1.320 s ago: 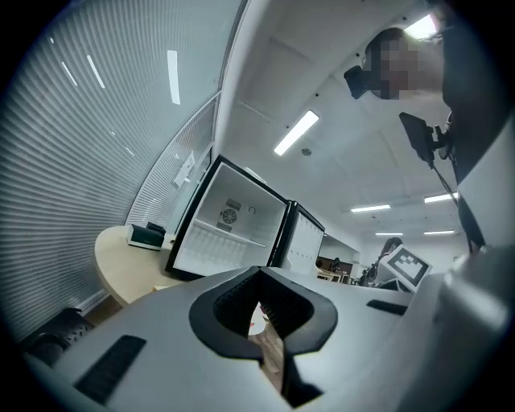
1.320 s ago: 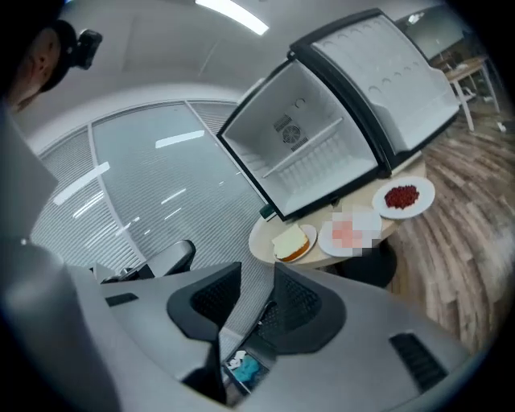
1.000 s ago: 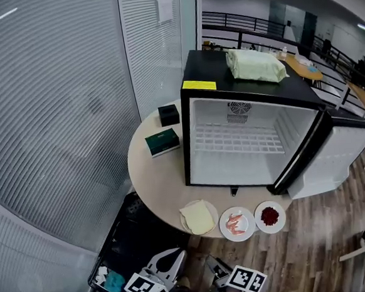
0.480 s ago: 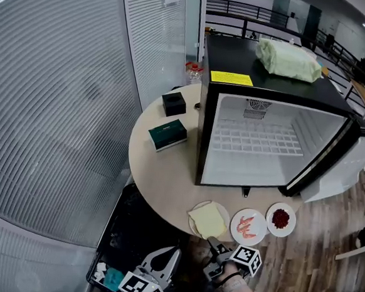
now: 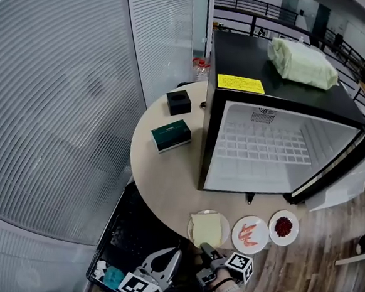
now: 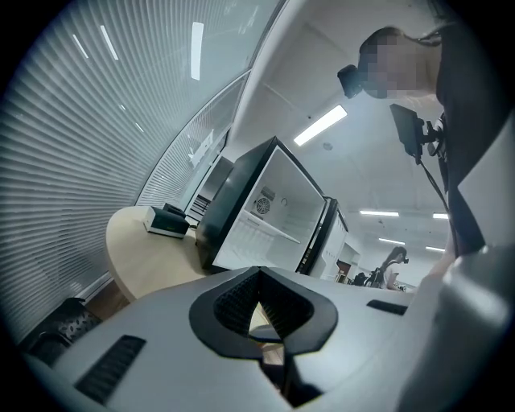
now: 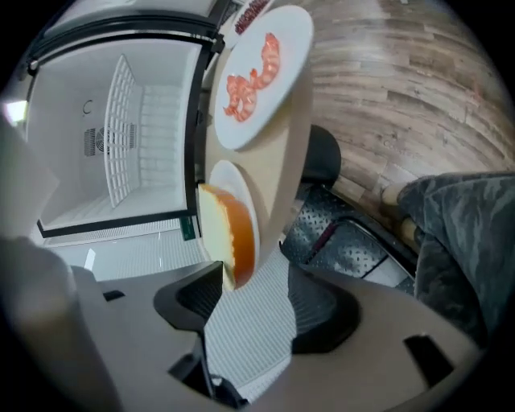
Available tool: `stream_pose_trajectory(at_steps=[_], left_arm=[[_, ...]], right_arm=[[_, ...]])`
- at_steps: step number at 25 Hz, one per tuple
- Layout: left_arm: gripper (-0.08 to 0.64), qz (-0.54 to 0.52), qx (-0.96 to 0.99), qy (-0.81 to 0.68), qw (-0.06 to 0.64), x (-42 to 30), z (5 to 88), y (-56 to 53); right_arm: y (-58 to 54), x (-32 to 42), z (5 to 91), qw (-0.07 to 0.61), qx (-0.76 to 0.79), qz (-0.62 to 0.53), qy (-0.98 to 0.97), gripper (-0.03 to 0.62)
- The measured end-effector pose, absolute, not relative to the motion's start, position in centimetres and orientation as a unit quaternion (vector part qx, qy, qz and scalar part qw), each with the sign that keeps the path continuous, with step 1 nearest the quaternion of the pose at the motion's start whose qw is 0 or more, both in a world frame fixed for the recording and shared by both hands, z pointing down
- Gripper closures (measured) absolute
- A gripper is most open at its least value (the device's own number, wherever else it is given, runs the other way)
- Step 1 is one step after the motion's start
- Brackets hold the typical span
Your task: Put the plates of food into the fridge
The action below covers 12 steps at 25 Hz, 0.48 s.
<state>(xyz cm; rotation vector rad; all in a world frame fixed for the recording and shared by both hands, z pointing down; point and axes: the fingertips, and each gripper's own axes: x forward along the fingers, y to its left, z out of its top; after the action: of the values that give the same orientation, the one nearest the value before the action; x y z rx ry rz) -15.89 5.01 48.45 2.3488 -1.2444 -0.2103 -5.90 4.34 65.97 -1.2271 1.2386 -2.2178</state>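
Closest to me, both grippers are hanging just off the near edge of the round tabletop. My left gripper is closed up, tips together, with nothing in it, and it looks out roughly level across the tabletop. My right gripper is spread wide, since the jaws have just been opening, and it's angled down at the bread plate. The near edge of that plate, slice and all, sits right at the mouth of the jaws, close by one pad, but nothing is clamped on it.

Next up, all three plates sit in a row along the near edge of the tabletop. The bread plate is on the left, the shrimp plate is just beside it in the middle, and the plate of red stuff is on the right. None of them is in the fridge yet.

Right behind them is the fridge, standing on the tabletop with its door swung open to the right. Left of it there's a green box, then a black box a bit further back. On top of the fridge there's a yellow sticker at the front edge and a green bag toward the back.
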Motion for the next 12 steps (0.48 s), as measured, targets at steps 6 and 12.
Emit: stream_pose_trajectory(at_steps=[6, 12], left_arm=[[0.554, -0.079, 0.862, -0.443, 0.235, -14.9, 48.1, 3.6], [0.554, -0.07, 0.861, -0.438, 0.249, -14.5, 49.4, 3.9]], right_arm=[[4.8, -5.6, 65.1, 0.152, -0.438, -0.761, 0.455, 0.333], [3.1, -5.3, 66.1, 0.221, -0.428, -0.768, 0.422, 0.334]])
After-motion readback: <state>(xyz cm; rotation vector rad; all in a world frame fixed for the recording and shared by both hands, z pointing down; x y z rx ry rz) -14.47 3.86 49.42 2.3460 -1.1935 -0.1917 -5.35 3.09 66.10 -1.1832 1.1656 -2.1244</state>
